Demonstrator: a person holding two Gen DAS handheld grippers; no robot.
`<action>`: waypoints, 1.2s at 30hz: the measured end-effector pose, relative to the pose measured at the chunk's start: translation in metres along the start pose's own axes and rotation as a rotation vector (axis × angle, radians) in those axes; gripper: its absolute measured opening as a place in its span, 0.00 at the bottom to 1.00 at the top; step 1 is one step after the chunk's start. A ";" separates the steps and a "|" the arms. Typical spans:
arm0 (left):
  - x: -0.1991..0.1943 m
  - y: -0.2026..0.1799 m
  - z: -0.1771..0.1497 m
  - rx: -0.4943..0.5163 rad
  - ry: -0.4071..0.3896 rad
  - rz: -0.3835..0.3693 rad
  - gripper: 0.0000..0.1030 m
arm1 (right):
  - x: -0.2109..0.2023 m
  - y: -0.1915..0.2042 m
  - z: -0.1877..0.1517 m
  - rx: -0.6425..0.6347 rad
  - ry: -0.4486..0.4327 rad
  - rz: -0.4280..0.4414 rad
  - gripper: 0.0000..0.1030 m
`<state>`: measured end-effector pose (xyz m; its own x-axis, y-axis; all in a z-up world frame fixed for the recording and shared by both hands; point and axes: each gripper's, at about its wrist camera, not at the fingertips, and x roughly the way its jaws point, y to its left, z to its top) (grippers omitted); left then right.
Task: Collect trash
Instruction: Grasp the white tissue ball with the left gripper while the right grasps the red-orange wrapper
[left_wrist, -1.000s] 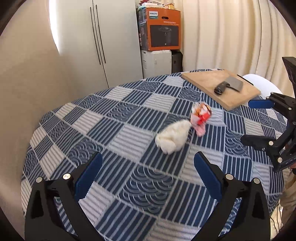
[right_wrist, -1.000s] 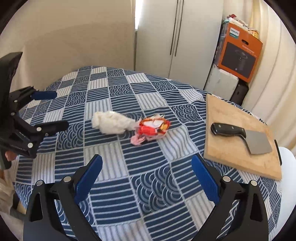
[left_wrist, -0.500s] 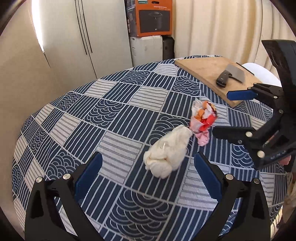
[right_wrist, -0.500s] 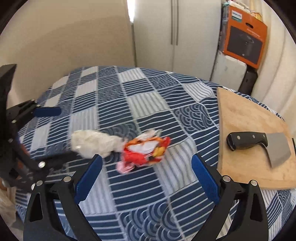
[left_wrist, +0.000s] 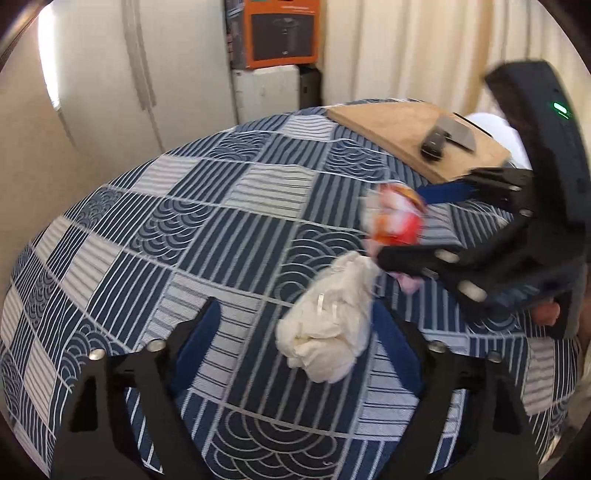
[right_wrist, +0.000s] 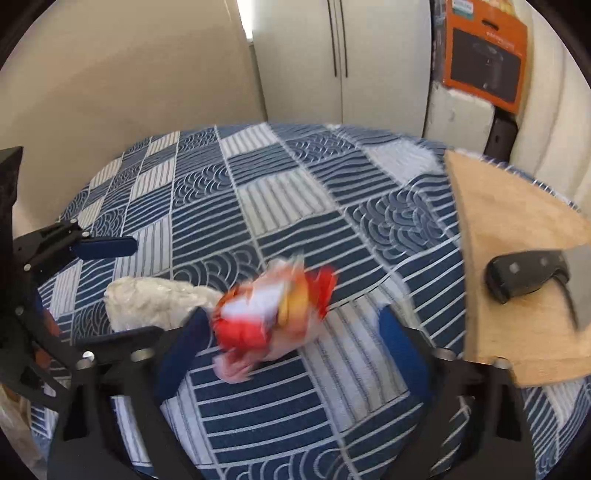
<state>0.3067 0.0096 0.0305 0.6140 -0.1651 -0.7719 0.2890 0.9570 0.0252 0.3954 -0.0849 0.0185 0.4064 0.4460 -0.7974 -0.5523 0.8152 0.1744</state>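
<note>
Within the last second both grippers had dropped from wide-spread hovering onto the trash. The left gripper (left_wrist: 295, 332) was closing with the white crumpled wad (left_wrist: 327, 334) between its jaws, not yet pinched. The right gripper (right_wrist: 291, 336) was closing around the red-and-orange wrapper (right_wrist: 273, 314), apparently not yet gripped. Both grabs looked imminent. The wrapper's print was blurred; the orange box (right_wrist: 484, 55) beyond showed no legible lettering.

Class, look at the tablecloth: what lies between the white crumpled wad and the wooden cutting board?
The red and orange wrapper lies between the white wad and the cutting board, with bare cloth beyond it up to the board. The right wrist view shows this best.
</note>
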 end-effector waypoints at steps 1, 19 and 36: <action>0.000 -0.002 0.000 0.004 0.007 -0.022 0.63 | 0.002 -0.001 0.000 0.012 0.015 0.023 0.47; -0.020 -0.011 -0.015 -0.001 0.047 0.024 0.44 | -0.028 -0.014 -0.015 0.080 -0.003 -0.010 0.46; -0.089 -0.049 -0.066 0.038 0.015 0.098 0.44 | -0.108 0.047 -0.083 -0.080 -0.066 -0.024 0.47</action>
<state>0.1900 -0.0066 0.0563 0.6298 -0.0669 -0.7739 0.2556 0.9586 0.1251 0.2652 -0.1258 0.0653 0.4662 0.4519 -0.7605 -0.5968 0.7953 0.1068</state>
